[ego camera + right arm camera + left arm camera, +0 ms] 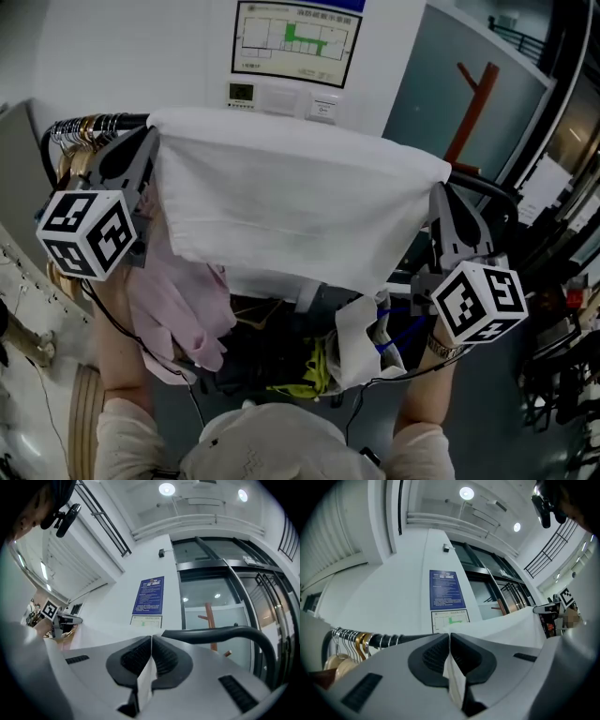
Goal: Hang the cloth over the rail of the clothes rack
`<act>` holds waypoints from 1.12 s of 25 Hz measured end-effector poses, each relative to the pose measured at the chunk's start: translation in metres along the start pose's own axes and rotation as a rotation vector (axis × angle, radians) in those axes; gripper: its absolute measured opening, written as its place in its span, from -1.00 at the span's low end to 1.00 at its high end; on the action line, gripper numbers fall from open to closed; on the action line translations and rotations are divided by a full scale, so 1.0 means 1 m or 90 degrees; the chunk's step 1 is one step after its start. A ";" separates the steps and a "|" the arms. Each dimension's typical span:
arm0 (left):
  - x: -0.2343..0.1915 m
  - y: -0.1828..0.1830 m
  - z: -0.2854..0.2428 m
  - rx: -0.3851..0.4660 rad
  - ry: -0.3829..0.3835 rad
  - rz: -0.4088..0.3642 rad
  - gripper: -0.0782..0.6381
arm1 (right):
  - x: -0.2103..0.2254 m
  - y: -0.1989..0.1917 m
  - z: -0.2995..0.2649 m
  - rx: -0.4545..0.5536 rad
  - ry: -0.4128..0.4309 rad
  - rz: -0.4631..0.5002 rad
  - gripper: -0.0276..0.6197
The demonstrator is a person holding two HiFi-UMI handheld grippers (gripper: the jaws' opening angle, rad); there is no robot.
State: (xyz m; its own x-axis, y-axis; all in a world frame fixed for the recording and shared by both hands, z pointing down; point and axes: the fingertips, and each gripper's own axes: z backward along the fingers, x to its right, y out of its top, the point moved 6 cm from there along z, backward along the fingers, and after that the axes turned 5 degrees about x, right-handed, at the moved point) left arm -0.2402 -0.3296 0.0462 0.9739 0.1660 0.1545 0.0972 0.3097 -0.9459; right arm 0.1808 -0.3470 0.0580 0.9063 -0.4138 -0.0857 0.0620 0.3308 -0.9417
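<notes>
Cloth (300,206): white, thin woven fabric, roughly rectangular. It is stretched taut by its two upper corners and hangs in a soft sag with a few creases. Its top edge sits at the height of the rail (103,123), hiding the middle stretch. Contact with the rail cannot be made out.

Rail: black round tube, curving down at the right end. Metal and gold-toned hanger hooks (80,131) crowd its left end. A pink garment (178,300) hangs below, partly behind the cloth.

Left tongs (148,139): grey plastic, ribbed dark pads pressed together on the cloth's left corner, with a fold of fabric pinched between them. Right tongs (439,192): same build, pads closed on the right corner.

Each carries a cube (86,232) with black-and-white square markers.

Writing: a blue notice (446,590) and a framed floor plan (295,42) with a green patch on the white wall; the print is too small to read.

Pose: both forearms raised and spread, tongs pointing away from the person and slightly upward. A watch (441,347) sits on the right wrist.
</notes>
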 end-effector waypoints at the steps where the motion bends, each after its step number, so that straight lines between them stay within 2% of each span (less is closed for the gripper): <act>1: 0.002 -0.006 0.001 -0.003 0.002 -0.002 -0.72 | 0.001 -0.004 0.002 -0.003 0.002 -0.004 -0.85; 7: 0.009 -0.011 0.002 0.016 0.038 -0.039 -0.72 | 0.004 -0.008 0.008 0.037 0.006 0.013 -0.84; 10: 0.012 -0.010 0.003 0.027 0.059 -0.047 -0.70 | 0.002 -0.012 0.013 0.021 0.009 0.033 -0.63; 11: 0.012 -0.011 0.004 0.033 0.070 -0.044 -0.66 | 0.000 -0.012 0.016 0.023 0.003 0.040 -0.60; 13: 0.008 -0.010 0.010 0.056 0.092 -0.028 -0.43 | -0.002 -0.012 0.021 0.037 -0.017 0.053 -0.59; 15: 0.005 -0.009 0.017 0.076 0.104 -0.018 -0.35 | -0.002 -0.010 0.027 0.065 -0.041 0.046 -0.59; 17: 0.005 -0.009 0.026 0.088 0.116 -0.042 -0.35 | -0.001 -0.007 0.037 0.106 -0.069 0.026 -0.59; 19: 0.013 -0.012 0.040 0.107 0.123 -0.074 -0.36 | -0.009 -0.007 0.047 0.139 -0.070 0.013 -0.62; 20: 0.018 -0.015 0.049 0.116 0.123 -0.081 -0.44 | -0.018 -0.011 0.052 0.142 -0.058 0.009 -0.77; 21: 0.024 -0.020 0.058 0.124 0.123 -0.078 -0.56 | -0.029 -0.018 0.055 0.135 -0.044 0.006 -0.85; 22: 0.030 -0.027 0.065 0.130 0.119 -0.069 -0.67 | -0.040 -0.028 0.058 0.122 -0.032 0.008 -0.86; 25: 0.056 -0.060 0.086 0.122 0.099 -0.038 -0.72 | -0.072 -0.068 0.065 0.067 -0.010 0.023 -0.86; 28: 0.095 -0.113 0.114 0.101 0.052 -0.019 -0.72 | -0.097 -0.110 0.087 0.040 0.002 -0.024 -0.86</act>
State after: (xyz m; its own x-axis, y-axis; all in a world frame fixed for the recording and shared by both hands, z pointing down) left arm -0.1822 -0.2416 0.2000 0.9850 0.0798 0.1527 0.0998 0.4580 -0.8833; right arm 0.1222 -0.2691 0.1984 0.9019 -0.4290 -0.0512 0.1227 0.3680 -0.9217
